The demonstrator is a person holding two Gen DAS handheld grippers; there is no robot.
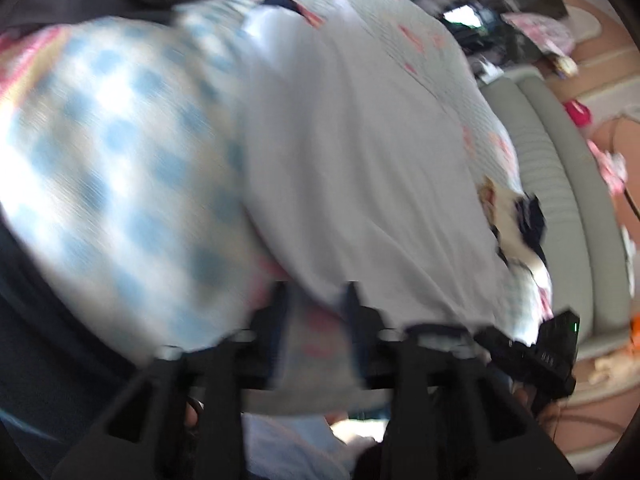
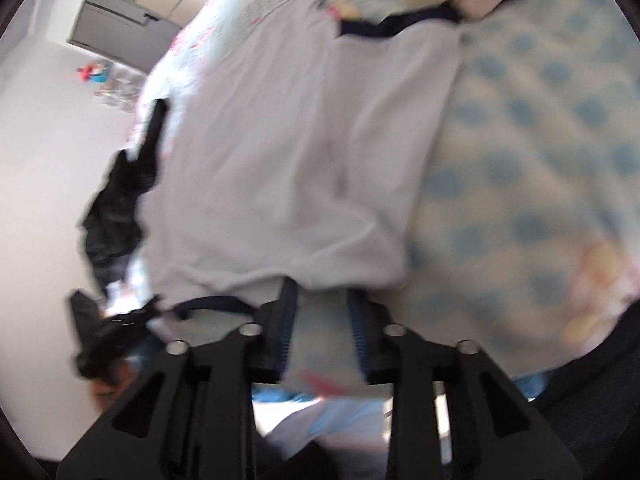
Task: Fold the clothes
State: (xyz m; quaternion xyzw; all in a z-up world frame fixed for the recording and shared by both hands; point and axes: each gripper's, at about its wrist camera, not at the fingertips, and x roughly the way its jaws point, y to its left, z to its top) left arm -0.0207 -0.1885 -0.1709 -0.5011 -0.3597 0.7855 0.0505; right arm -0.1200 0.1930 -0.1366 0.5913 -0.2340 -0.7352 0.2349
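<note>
A white garment point(image 1: 360, 160) with a navy collar trim point(image 1: 288, 4) lies spread on a bed. Its near hem is just past my left gripper point(image 1: 317, 294), whose jaws stand apart over the pink-marked sheet, gripping nothing. In the right wrist view the same white garment point(image 2: 280, 160) reaches down to my right gripper point(image 2: 322, 296). A navy-edged hem point(image 2: 216, 304) lies just left of its fingers. Those jaws also stand apart with only sheet showing between them. Both views are blurred.
A blue-checked blanket point(image 1: 120, 140) point(image 2: 540, 160) bulges beside the garment. A dark piece of clothing point(image 2: 116, 208) point(image 1: 528, 220) lies at the bed's edge. A grey padded bed frame point(image 1: 560, 200) borders the mattress, with a littered floor point(image 1: 612, 60) beyond. A grey cabinet point(image 2: 116, 28) stands far off.
</note>
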